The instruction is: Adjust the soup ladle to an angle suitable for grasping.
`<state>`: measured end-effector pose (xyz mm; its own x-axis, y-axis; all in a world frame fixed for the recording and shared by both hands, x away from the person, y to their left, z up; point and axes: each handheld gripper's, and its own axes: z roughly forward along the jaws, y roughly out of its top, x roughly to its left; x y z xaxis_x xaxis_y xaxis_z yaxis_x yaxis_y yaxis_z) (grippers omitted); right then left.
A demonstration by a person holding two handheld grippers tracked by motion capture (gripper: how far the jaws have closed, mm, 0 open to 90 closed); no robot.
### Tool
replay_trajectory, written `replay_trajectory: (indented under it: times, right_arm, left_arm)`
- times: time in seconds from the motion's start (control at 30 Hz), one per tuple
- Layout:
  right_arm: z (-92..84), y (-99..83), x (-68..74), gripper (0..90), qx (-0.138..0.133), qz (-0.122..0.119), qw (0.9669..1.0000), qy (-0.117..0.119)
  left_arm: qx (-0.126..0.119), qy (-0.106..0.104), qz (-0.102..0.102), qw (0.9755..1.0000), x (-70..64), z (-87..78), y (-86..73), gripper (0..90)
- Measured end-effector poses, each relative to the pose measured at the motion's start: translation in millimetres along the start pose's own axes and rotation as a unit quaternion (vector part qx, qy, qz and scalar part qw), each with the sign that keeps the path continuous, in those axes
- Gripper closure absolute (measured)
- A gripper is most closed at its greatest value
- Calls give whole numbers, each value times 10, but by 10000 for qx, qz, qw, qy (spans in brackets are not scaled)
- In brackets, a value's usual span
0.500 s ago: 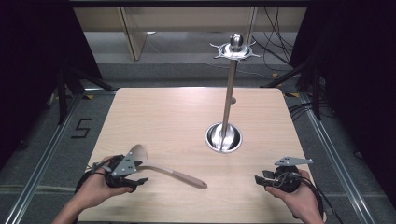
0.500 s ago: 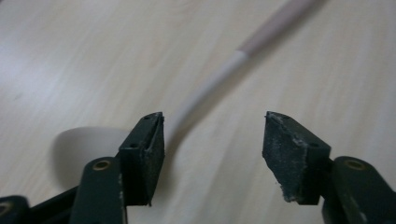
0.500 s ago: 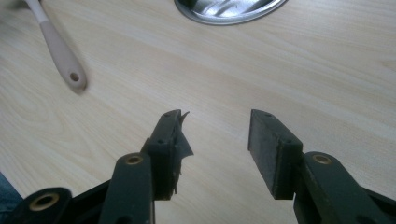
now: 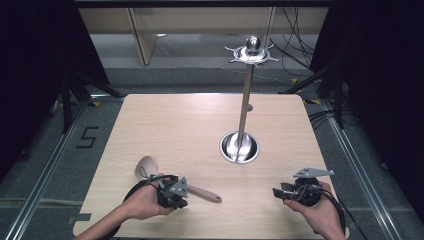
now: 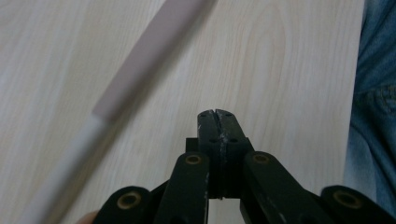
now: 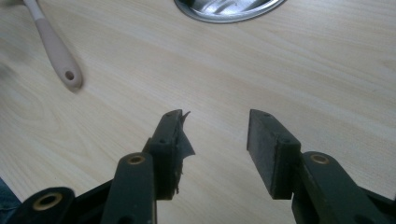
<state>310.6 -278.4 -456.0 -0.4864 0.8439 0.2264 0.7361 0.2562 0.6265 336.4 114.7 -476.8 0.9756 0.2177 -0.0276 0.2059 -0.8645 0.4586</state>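
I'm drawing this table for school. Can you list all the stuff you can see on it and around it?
table: one, light wood, in the middle of the room.
stand: one, silver pole with a round base and a hooked top, on the table's right half.
spoon: one, beige with a pinkish handle, lying at the near left, right by the left gripper.
cables: several, black, on the floor beyond the table at the right.
left gripper: one, black, jaws shut on nothing, the spoon's handle passing beside them.
right gripper: one, black, jaws open over bare table.
hands: two, holding the grippers at the near edge.
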Motion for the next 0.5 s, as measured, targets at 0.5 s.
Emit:
replay_trajectory:
  times: [0.5]
  right_arm:
    - [7,-12,9,557,84,-51,9999,41]
  left_arm:
    - [599,155,-186,9979,155,218,296,895]
